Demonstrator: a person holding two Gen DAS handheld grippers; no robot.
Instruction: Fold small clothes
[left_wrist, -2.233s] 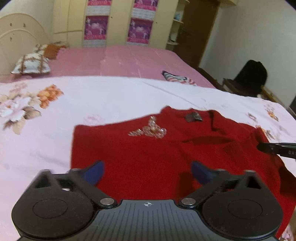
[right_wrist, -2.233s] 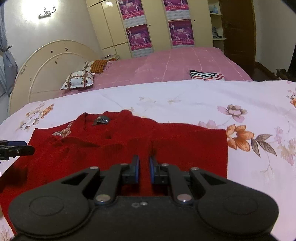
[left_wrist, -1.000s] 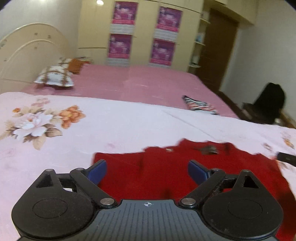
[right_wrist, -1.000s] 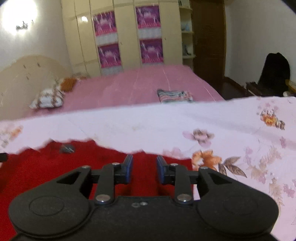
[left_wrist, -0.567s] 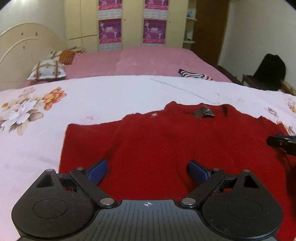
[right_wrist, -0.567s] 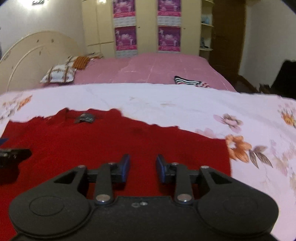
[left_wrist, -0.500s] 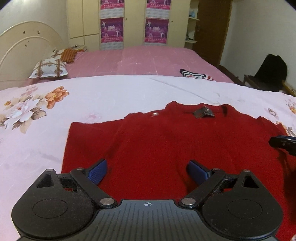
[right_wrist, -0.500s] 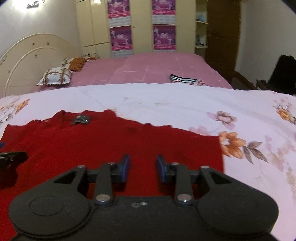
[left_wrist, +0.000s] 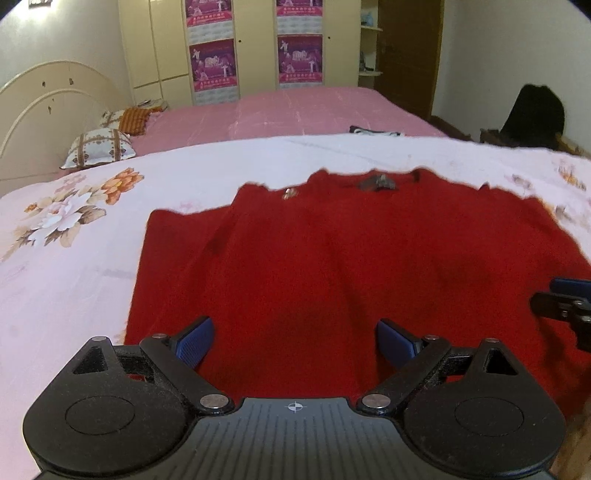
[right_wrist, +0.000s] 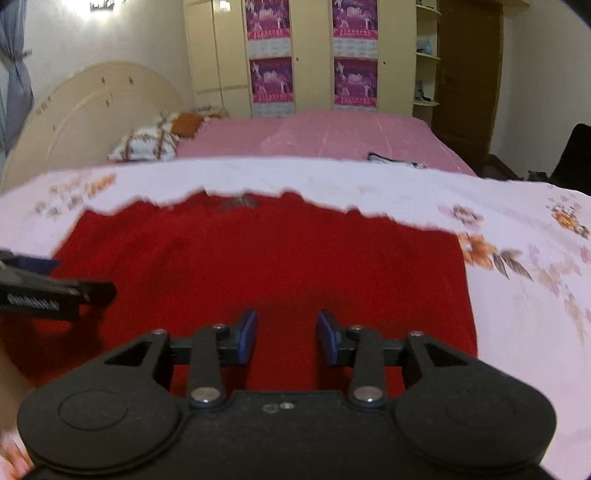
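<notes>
Our left gripper (left_wrist: 294, 341) gapes wide and our right gripper (right_wrist: 287, 336) stands narrower, both empty above the red sweater (left_wrist: 332, 266) spread just ahead; we should pinch matching hem corners and fold evenly.

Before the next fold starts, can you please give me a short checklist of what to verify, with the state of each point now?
1. Left hand-held gripper open and holding nothing: ok.
2. Right hand-held gripper open, gap narrower, nothing between the fingers: ok.
3. Red sweater lies spread on the floral bedsheet, neckline on the far side: ok.
4. Sweater fully flat: not ok, soft creases run through the left part.
5. Near hem of the sweater in view for a grasp: cannot tell, both gripper bodies hide it.
6. Right sleeve edge sharp enough to judge: cannot tell, the right wrist view is blurred.
</notes>
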